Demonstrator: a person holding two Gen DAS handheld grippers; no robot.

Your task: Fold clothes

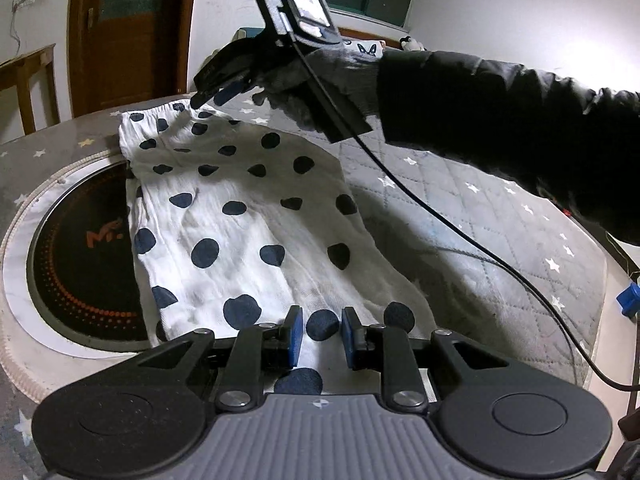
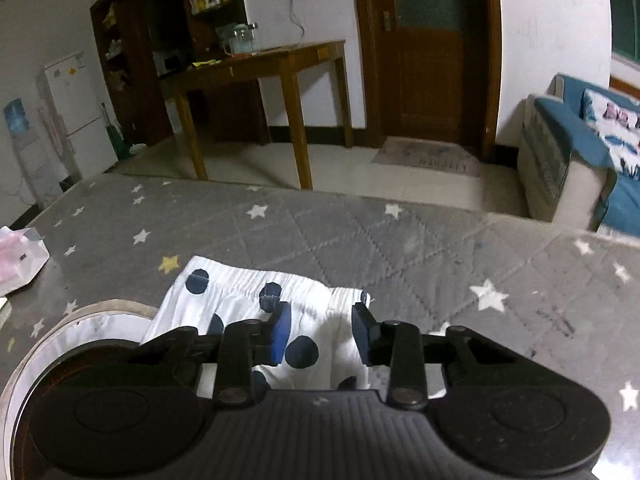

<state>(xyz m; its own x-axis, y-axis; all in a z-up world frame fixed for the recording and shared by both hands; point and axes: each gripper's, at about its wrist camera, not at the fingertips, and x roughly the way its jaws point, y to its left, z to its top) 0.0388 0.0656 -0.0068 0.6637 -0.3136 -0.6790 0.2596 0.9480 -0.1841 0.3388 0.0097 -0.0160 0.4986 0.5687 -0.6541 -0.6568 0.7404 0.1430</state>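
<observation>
Two grippers work opposite ends of the dotted garment (image 1: 248, 216), likely to fold it lengthwise. Left gripper (image 1: 320, 334), at 6 o'clock, stands parted over the hem, pinching nothing. Right gripper (image 2: 320, 330), at 12 o'clock, hangs parted over the waistband (image 2: 280, 280).

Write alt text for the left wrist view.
A white garment with dark blue polka dots lies flat on a grey star-print quilted cover. The left gripper hangs over its near edge, and the right gripper, in a gloved hand, reaches its far end.

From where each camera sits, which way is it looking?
Left wrist: on the left gripper, looking along the polka-dot garment; shows the right gripper and a dark sleeve.
Right wrist: on the right gripper, facing the waistband, wooden table and door.
Shared: garment, starred quilt.
</observation>
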